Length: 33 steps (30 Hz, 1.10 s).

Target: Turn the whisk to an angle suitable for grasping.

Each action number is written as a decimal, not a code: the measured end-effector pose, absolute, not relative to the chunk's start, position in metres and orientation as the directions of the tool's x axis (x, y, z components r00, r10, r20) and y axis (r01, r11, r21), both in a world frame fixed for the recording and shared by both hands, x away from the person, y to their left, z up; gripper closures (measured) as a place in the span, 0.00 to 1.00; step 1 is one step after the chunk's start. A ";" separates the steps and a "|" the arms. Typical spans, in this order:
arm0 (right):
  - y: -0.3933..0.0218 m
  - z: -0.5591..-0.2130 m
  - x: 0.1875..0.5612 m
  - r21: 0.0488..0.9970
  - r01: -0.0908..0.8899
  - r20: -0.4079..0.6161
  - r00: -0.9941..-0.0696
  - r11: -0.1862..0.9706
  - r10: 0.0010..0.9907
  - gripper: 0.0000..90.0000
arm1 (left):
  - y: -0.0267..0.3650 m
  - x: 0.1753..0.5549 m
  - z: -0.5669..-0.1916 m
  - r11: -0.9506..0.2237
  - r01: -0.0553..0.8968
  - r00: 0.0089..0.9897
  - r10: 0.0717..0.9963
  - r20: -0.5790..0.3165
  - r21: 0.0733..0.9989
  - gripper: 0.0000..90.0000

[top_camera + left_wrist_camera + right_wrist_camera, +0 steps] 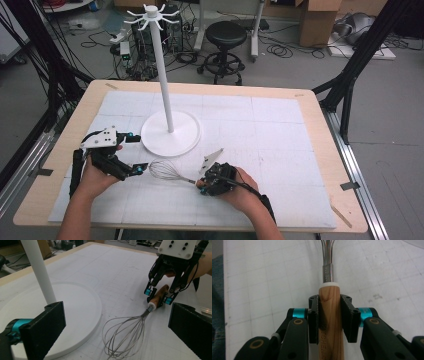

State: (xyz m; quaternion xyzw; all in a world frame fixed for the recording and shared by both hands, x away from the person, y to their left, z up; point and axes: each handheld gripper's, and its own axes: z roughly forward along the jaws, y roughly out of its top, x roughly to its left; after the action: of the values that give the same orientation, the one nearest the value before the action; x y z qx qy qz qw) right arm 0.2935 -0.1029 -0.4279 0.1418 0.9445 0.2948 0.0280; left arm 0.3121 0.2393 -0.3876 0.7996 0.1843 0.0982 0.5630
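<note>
A: What is it?
B: A whisk (170, 171) with a bundle of thin steel wire loops, a metal collar and a pale wooden handle (329, 322).
A: Where, against the white stand base (171, 134)?
B: Just in front of its rim, near the table surface, wires toward the base, handle pointing away from it.

This is a lab or robotics workspace: a wooden surface (60, 145) covered with a white gridded mat (260, 125), black metal frame struts (360, 55), tangled cables (100, 37) on the grey floor, a black stool (226, 37), and cardboard boxes (320, 20) behind.
</note>
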 end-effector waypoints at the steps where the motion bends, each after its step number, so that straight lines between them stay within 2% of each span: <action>1: -0.102 -0.427 0.294 0.562 0.260 0.038 -0.957 0.786 0.289 0.78 | 0.239 0.312 -0.388 -0.294 0.185 0.912 0.406 -0.053 0.938 0.02; 3: -0.103 -0.428 0.294 0.562 0.270 0.037 -0.952 0.781 0.303 0.76 | 0.240 0.312 -0.387 -0.293 0.182 0.912 0.407 -0.050 0.939 0.02; 5: -0.110 -0.425 0.291 0.568 0.287 0.019 -0.941 0.771 0.337 0.66 | 0.240 0.313 -0.388 -0.289 0.185 0.911 0.409 -0.054 0.939 0.02; 17: -0.154 -0.430 0.271 0.597 0.342 0.010 -0.908 0.725 0.420 0.66 | 0.240 0.313 -0.388 -0.294 0.189 0.910 0.411 -0.055 0.937 0.02; 19: -0.153 -0.431 0.271 0.602 0.328 0.013 -0.916 0.728 0.401 0.74 | 0.240 0.313 -0.388 -0.296 0.191 0.909 0.413 -0.055 0.936 0.02; 22: -0.143 -0.429 0.275 0.612 0.278 0.019 -0.941 0.740 0.338 0.78 | 0.241 0.313 -0.388 -0.290 0.188 0.909 0.413 -0.055 0.938 0.02; 33: -0.103 -0.427 0.294 0.603 0.200 0.022 -0.972 0.772 0.235 0.78 | 0.242 0.313 -0.387 -0.284 0.185 0.909 0.414 -0.054 0.941 0.02</action>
State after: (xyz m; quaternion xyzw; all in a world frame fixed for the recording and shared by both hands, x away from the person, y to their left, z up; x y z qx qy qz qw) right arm 0.2944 -0.1029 -0.4271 0.1157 0.9409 0.3170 0.0275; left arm 0.3128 0.2421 -0.3865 0.7948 0.1884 0.1008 0.5680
